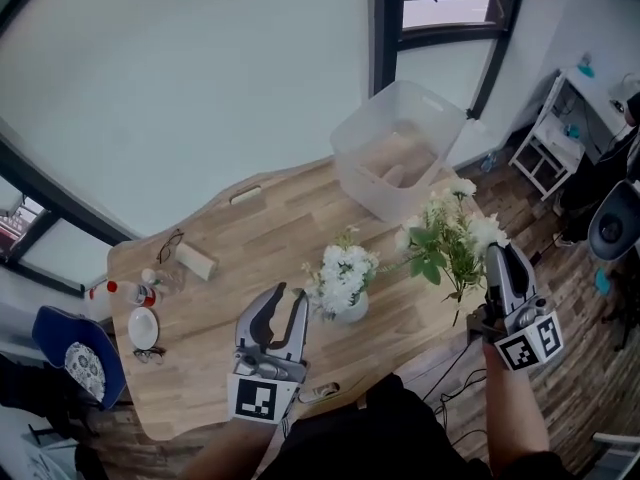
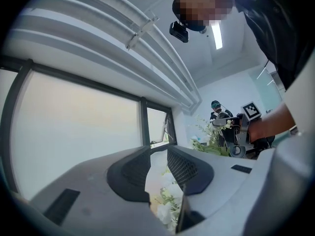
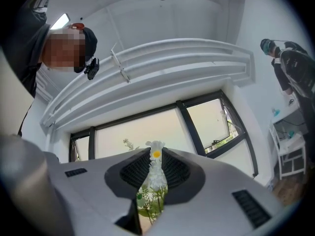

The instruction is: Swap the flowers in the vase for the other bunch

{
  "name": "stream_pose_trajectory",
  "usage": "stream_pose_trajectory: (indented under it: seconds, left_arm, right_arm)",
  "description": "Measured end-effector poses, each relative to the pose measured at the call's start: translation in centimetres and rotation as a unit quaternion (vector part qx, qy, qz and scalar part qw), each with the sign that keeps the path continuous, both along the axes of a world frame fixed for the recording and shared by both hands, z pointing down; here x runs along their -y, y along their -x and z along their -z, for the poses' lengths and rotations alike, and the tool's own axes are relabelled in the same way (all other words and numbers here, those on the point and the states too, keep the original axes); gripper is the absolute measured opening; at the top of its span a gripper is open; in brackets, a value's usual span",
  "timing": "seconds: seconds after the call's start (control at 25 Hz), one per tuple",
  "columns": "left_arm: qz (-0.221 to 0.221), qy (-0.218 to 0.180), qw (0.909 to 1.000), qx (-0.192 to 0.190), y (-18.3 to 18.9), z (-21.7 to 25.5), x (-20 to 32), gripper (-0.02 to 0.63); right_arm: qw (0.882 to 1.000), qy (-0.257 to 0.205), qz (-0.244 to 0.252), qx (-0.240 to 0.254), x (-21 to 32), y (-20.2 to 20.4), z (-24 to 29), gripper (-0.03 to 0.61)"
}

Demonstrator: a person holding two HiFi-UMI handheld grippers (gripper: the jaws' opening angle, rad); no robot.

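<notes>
A small white vase [image 1: 352, 308] stands near the table's front edge with a bunch of white flowers [image 1: 340, 273] in it. My left gripper [image 1: 285, 303] hovers just left of that bunch, open, with nothing clamped. In the left gripper view, white blooms [image 2: 165, 200] show low through the gap of my left gripper [image 2: 157, 154]. My right gripper [image 1: 505, 268] is raised at the table's right end, shut on the stems of a second bunch [image 1: 450, 233] of white flowers and green leaves. A daisy-like bloom [image 3: 156, 173] sits between the pads of my right gripper [image 3: 156, 156].
A clear plastic bin [image 1: 400, 148] stands at the table's far right corner. At the left end are a wooden block [image 1: 196, 260], glasses [image 1: 168, 245], a red-capped bottle [image 1: 125, 290] and a small plate [image 1: 143, 327]. A blue chair [image 1: 75, 353] and a white shelf cart [image 1: 560, 138] flank the table.
</notes>
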State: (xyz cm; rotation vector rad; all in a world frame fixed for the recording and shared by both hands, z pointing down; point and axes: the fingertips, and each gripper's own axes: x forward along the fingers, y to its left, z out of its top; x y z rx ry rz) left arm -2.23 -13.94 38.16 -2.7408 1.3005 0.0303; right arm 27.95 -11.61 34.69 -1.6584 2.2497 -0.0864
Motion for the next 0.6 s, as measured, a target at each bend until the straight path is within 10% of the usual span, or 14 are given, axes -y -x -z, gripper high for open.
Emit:
stream_pose_trajectory:
  seconds: [0.6]
  left_arm:
    - [0.043, -0.05, 0.9977, 0.011, 4.2, 3.8, 1.2, 0.086]
  right_arm:
    - [0.999, -0.022, -0.016, -0.018, -0.2, -0.8, 2.7, 0.087]
